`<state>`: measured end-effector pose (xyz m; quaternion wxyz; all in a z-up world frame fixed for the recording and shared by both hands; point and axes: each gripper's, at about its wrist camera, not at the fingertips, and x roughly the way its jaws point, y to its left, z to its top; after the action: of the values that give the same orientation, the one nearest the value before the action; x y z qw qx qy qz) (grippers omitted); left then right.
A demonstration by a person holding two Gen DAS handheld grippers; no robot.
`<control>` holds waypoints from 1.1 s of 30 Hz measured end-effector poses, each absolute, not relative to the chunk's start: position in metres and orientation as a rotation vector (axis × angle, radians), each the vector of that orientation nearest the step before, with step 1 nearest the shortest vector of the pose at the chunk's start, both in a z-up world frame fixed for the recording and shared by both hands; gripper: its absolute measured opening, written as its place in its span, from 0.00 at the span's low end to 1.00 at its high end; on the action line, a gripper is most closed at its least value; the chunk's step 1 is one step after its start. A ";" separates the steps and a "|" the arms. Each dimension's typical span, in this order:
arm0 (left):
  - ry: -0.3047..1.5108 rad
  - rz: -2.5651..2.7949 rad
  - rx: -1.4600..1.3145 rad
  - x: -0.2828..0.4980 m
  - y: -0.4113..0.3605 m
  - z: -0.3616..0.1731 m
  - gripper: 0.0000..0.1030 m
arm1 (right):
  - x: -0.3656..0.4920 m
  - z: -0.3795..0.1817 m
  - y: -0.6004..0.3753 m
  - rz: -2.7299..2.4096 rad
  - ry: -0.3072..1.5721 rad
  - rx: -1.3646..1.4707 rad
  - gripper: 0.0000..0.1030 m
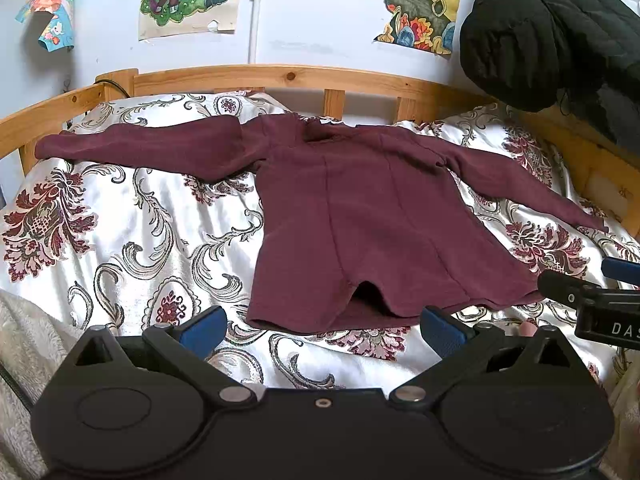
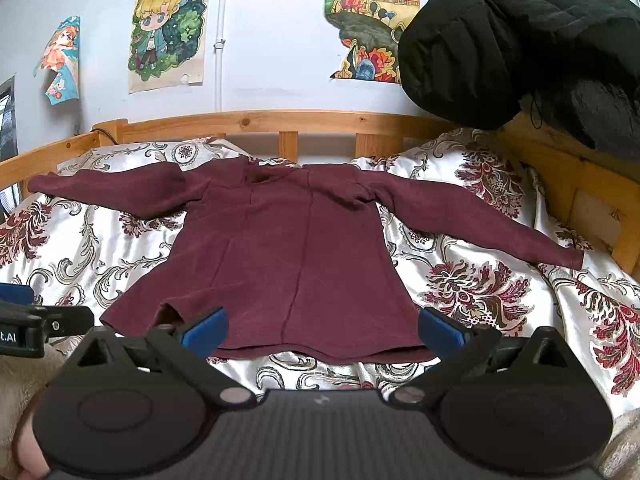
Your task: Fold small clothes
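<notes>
Both grippers, left gripper [image 1: 322, 330] and right gripper [image 2: 322, 330], hover spread wide near the hem of the shirt [image 1: 360, 216]; soft, light knit, probably best pinched at its sleeves.

maroon top [image 1: 360, 216] spread flat, floral bedspread [image 1: 132, 240], wooden bedframe [image 1: 280, 76]

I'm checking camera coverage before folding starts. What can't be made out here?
- Shirt hem: in the right wrist view, both fingers cover its corners.
- Right gripper: cut off by the left wrist view's right edge.
- Collar: too foreshortened to read.
- Headboard right end: hidden by the black jacket.
</notes>
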<state>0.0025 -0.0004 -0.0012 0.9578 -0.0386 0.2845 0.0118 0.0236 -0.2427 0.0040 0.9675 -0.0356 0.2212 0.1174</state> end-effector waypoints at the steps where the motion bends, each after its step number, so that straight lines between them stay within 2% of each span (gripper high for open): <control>1: 0.577 0.024 -0.079 0.003 0.000 -0.001 0.99 | 0.024 0.004 -0.243 0.237 0.447 -0.072 1.00; 19: 0.601 0.047 -0.063 0.003 -0.001 -0.009 0.99 | 0.024 0.002 -0.249 0.189 0.439 -0.063 1.00; 33: 0.663 0.148 0.021 0.044 -0.012 0.005 0.99 | 0.051 0.011 -0.289 0.033 0.418 0.064 1.00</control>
<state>0.0443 -0.0116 0.0055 0.9429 0.0102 0.3249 0.0724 0.0515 -0.2889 0.0107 0.9776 0.0318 0.2073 0.0166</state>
